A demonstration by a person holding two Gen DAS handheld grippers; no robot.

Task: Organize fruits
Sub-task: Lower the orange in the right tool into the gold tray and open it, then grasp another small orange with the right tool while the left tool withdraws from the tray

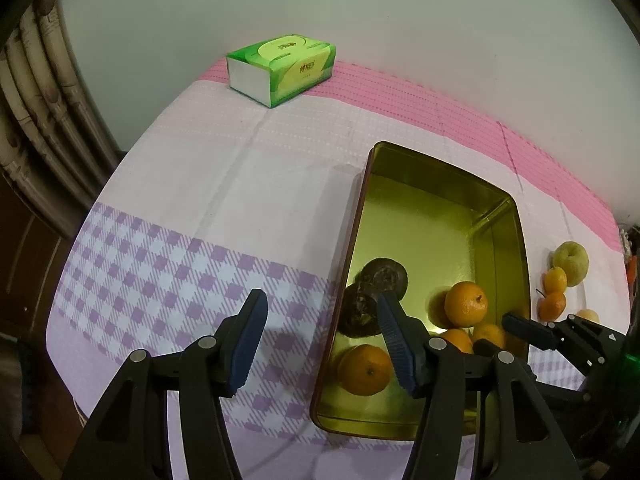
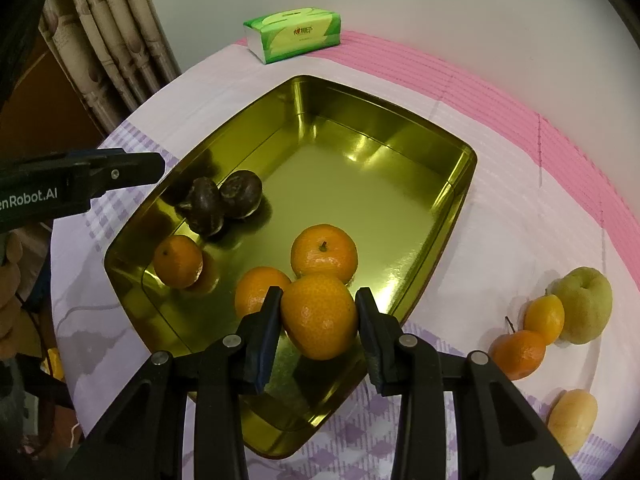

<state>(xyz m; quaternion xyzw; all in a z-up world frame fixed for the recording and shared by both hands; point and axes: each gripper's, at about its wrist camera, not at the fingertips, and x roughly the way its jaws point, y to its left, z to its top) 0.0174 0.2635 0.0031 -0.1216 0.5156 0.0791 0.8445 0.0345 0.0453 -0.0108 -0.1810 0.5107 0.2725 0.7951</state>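
A gold metal tin [image 2: 448,204] [image 1: 504,248] sits on the table. It holds two dark brown fruits [image 2: 224,200] [image 1: 384,276] and several oranges [image 2: 324,254] [image 1: 466,304]. My right gripper [image 2: 318,308] is shut on an orange [image 2: 320,320] and holds it over the tin's near end. My left gripper [image 1: 320,308] is open and empty, straddling the tin's left wall. It shows in the right wrist view at the left edge [image 2: 132,168]. The right gripper's fingers [image 1: 524,328] reach in from the right.
A green apple [image 2: 586,304], two oranges [image 2: 520,352] and a pale yellow fruit [image 2: 572,416] lie on the cloth right of the tin. A green tissue pack [image 1: 280,68] stands at the far edge by the wall. A curtain [image 2: 116,40] hangs at the left.
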